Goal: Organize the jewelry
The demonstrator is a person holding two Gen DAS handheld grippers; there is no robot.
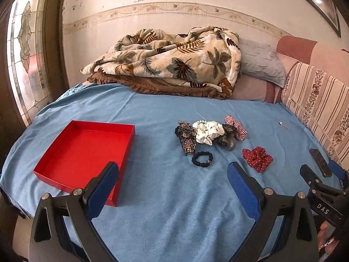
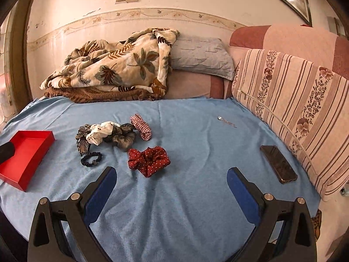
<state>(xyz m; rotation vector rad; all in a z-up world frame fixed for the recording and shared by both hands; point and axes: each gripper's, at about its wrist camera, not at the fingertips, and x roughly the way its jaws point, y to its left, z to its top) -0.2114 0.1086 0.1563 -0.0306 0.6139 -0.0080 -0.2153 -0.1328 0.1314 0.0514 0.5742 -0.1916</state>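
Both claws spread wide, empty: left claw [image 1: 172,172], right claw [image 2: 171,173]. Left view alone shows whole shallow red cardboard box [image 1: 85,155]; right view shows black phone [image 2: 278,163] fully.

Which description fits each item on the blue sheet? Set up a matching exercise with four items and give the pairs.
Items:
1. red box
2. phone
3. polka-dot scrunchie
4. black hair tie

Descriptions:
A. dark slab beside the striped cushion
B. open and empty, far left
C. small ring, in front of the leaf clip
D. dark red, lying apart from the pile

Pairs: 1-B, 2-A, 3-D, 4-C
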